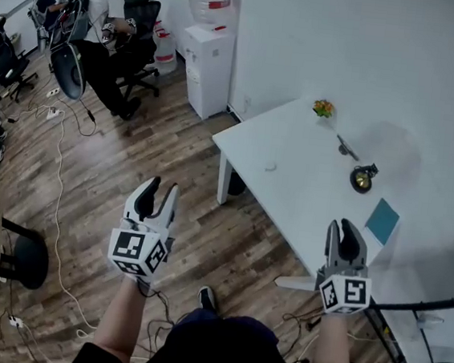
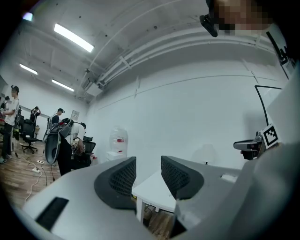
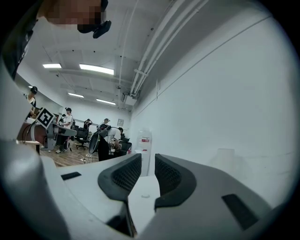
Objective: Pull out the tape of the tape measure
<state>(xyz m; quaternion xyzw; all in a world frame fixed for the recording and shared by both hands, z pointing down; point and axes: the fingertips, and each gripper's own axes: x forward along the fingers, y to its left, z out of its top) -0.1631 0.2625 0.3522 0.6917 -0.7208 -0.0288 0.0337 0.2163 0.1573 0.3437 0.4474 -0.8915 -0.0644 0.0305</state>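
Both grippers were held level at the near side of a white table [image 1: 291, 183]. The left gripper [image 1: 159, 187] was over the wooden floor [image 1: 197, 238], clear of the table's near-left corner. Its jaws stood apart with only open air between them. The right gripper [image 1: 347, 229] was over the table's near edge. Its jaws stood partly apart and pinched nothing.

The tape measure [image 1: 362, 179], a dark round case with a yellow centre, lay on the table's far part, towards the wall and well apart from both grippers. A grey tool [image 1: 345, 146] lay just beyond it, and a teal card [image 1: 382, 220] lay nearer the right gripper. A water dispenser [image 1: 207, 68] stood against the wall beyond the table.
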